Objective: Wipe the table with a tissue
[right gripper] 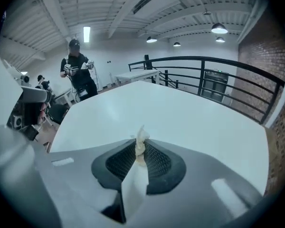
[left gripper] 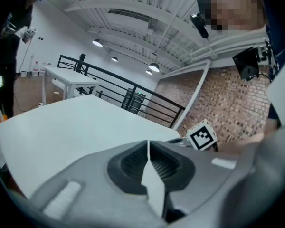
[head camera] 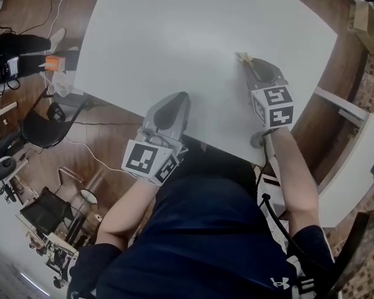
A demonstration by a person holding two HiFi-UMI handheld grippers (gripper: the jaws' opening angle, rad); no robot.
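Head view, from the left: my left gripper (head camera: pixel 177 101) hangs over the table's (head camera: pixel 174 30) near edge, its jaws pressed together on nothing. To its right, further in over the table's smooth, matte white top, my right gripper (head camera: pixel 248 64) pinches the tissue (head camera: pixel 242 57), a small crumpled off-white wad poking out ahead toward the table's far side. Since the soft wad leads the jaws, I judge the right hand, the nearer one, must tip down to press it flat.

Under Armour logo (head camera: pixel 278 283) on dark shirt (head camera: pixel 206 242)
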